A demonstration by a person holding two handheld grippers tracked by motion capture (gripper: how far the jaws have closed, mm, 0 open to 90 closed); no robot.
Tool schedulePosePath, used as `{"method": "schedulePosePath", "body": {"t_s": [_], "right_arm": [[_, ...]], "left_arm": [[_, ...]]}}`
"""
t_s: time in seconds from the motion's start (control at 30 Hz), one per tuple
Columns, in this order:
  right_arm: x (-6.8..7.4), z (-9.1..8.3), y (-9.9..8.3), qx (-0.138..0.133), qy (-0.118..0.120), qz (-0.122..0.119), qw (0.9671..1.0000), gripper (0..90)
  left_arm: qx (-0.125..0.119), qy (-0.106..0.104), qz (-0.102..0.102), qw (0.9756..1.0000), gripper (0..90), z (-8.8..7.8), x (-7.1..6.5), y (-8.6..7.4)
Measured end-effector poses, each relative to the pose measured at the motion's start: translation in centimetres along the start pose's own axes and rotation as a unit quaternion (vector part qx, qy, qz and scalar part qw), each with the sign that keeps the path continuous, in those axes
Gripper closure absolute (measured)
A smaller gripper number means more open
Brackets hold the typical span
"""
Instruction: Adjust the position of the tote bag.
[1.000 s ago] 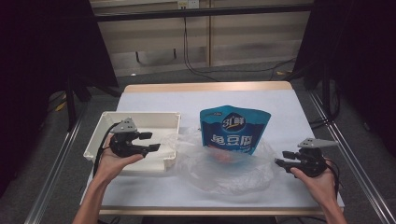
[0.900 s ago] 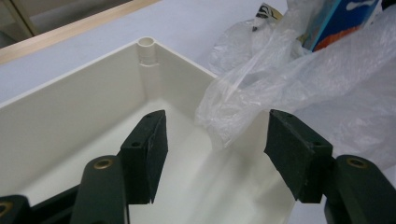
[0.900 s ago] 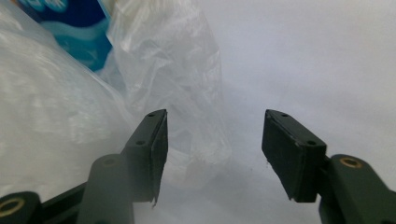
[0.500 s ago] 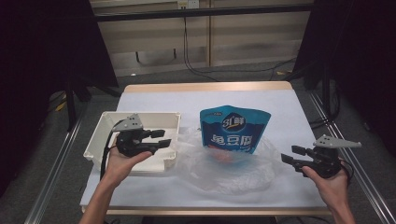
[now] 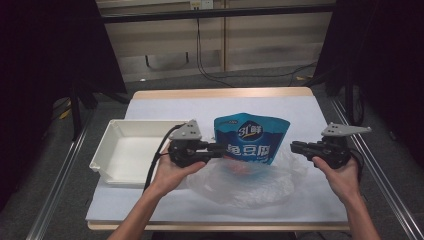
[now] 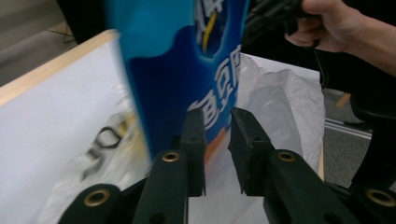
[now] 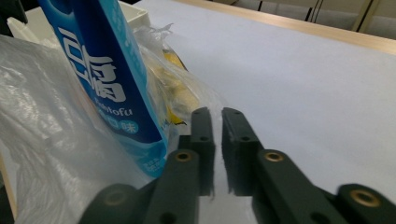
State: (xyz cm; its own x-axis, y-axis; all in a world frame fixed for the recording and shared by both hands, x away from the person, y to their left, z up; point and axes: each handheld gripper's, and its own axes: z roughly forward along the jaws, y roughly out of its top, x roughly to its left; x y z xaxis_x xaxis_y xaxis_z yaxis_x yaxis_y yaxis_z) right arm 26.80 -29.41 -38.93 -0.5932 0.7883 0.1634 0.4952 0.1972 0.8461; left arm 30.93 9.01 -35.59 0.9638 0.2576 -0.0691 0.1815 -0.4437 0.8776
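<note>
A blue snack pouch stands upright inside a crumpled clear plastic bag at the middle of the white table. My left gripper points right, with its tips at the pouch's lower left edge. In the left gripper view the jaws stand a little apart, and the pouch is just beyond them. My right gripper points left, a short way off the pouch's right edge. Its jaws are almost together with nothing between them, beside the pouch and the plastic bag.
A white tray with nothing in it sits at the left of the table, behind my left hand. Yellow packets show through the plastic behind the pouch. The table's wooden far edge and metal side rails border the white mat.
My left gripper has moved right, from over the tray to the pouch's left edge. My right gripper has come forward and inward toward the pouch's right edge.
</note>
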Motion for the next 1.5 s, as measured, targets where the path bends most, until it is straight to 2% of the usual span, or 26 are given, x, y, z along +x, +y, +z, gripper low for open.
{"method": "schedulePosePath", "body": {"t_s": [0.1,0.13,0.2,0.3,0.43,0.6,0.63,0.67,0.77,0.83,0.9,0.93,0.97,1.0,1.03,1.07,1.1,1.13,1.17,1.2,1.23,1.27,1.33,1.4,1.43,1.5], "right_arm": [[0.0,1.2,0.3,0.01,0.009,-0.01,0.9999,90.0],[0.0,1.5,0.3,0.013,0.012,-0.013,0.9998,90.0],[-0.1,2.1,0.3,0.018,0.016,-0.012,0.9996,90.0],[0.1,2.9,0.5,0.027,0.023,-0.019,0.9992,90.0],[0.2,4.1,0.7,0.036,0.036,-0.023,0.9984,90.0],[0.1,6.2,0.2,0.074,0.049,-0.032,0.9956,90.0],[0.0,6.7,0.1,0.079,0.051,-0.035,0.9949,90.0],[0.0,7.1,0.0,0.082,0.05,-0.036,0.9947,90.0],[-0.7,8.3,-0.4,0.089,0.055,-0.021,0.9943,90.0],[-1.3,9.2,-0.9,0.101,0.06,-0.012,0.993,90.0],[-1.6,9.9,-1.2,0.117,0.067,-0.003,0.9909,90.0],[-1.7,10.4,-1.3,0.126,0.068,-0.005,0.9897,90.0],[-1.8,10.7,-1.4,0.131,0.066,-0.004,0.9891,90.0],[-2.0,11.1,-1.5,0.135,0.067,-0.001,0.9886,90.0],[-2.1,11.4,-1.6,0.137,0.061,-0.004,0.9887,90.0],[-2.2,11.7,-1.7,0.139,0.053,-0.005,0.9889,90.0],[-2.4,12.0,-1.9,0.141,0.053,-0.005,0.9885,90.0],[-2.4,12.2,-2.0,0.145,0.047,-0.006,0.9883,90.0],[-2.5,12.4,-2.1,0.148,0.045,-0.006,0.988,90.0],[-2.6,12.7,-2.2,0.153,0.036,-0.006,0.9875,90.0],[-2.7,12.9,-2.3,0.155,0.032,-0.008,0.9874,90.0],[-2.8,13.0,-2.3,0.157,0.032,-0.005,0.9871,90.0],[-3.1,13.2,-2.3,0.152,0.029,-0.001,0.988,90.0],[-3.5,13.5,-2.2,0.147,0.02,0.002,0.9889,90.0],[-3.7,13.6,-2.2,0.141,0.017,0.007,0.9899,90.0],[-4.1,13.9,-2.2,0.13,0.005,0.013,0.9914,90.0]], "left_arm": [[0.019,-0.01,0.009,0.9997,85.2,1.9,-0.7,-0.5],[0.034,-0.005,0.018,0.9993,87.0,2.5,-1.0,-0.7],[0.051,-0.003,0.015,0.9986,90.0,3.5,-1.3,-1.3],[0.067,-0.011,0.02,0.9975,90.0,4.9,-1.8,-2.1],[0.1,0.0,0.036,0.9943,90.0,6.1,-2.6,-2.7],[0.122,-0.003,0.029,0.9921,89.7,7.6,-2.6,-4.2],[0.136,-0.01,0.034,0.9901,89.7,7.8,-2.6,-4.7],[0.134,-0.013,0.03,0.9904,89.7,8.1,-2.7,-5.2],[0.165,-0.012,0.033,0.9856,89.9,8.6,-3.1,-6.1],[0.167,-0.023,0.024,0.9854,89.9,8.8,-3.2,-6.6],[0.179,-0.033,0.022,0.9831,90.0,9.0,-3.3,-6.8],[0.176,-0.036,0.022,0.9836,90.0,9.3,-3.4,-7.1],[0.175,-0.039,0.022,0.9835,90.0,9.5,-3.6,-7.2],[0.185,-0.046,0.027,0.9814,90.0,9.7,-3.7,-7.3],[0.189,-0.044,0.032,0.9804,90.0,9.9,-4.0,-7.5],[0.2,-0.051,0.035,0.9779,90.0,10.1,-4.4,-7.8],[0.189,-0.049,0.04,0.9799,90.0,10.1,-4.5,-7.9],[0.188,-0.046,0.039,0.9804,90.0,10.1,-4.6,-8.0],[0.196,-0.052,0.035,0.9786,90.0,10.0,-4.5,-7.9],[0.19,-0.048,0.032,0.98,90.0,10.0,-4.5,-8.0],[0.195,-0.062,0.027,0.9785,90.0,10.0,-4.4,-8.0],[0.193,-0.066,0.023,0.9788,90.0,9.9,-4.5,-8.1],[0.191,-0.065,0.035,0.9788,90.0,9.9,-4.9,-8.1],[0.201,-0.075,0.044,0.9758,90.0,9.7,-5.4,-8.1],[0.211,-0.092,0.049,0.9719,90.0,9.5,-5.6,-8.0],[0.212,-0.096,0.054,0.971,90.0,9.3,-5.9,-8.1]]}}
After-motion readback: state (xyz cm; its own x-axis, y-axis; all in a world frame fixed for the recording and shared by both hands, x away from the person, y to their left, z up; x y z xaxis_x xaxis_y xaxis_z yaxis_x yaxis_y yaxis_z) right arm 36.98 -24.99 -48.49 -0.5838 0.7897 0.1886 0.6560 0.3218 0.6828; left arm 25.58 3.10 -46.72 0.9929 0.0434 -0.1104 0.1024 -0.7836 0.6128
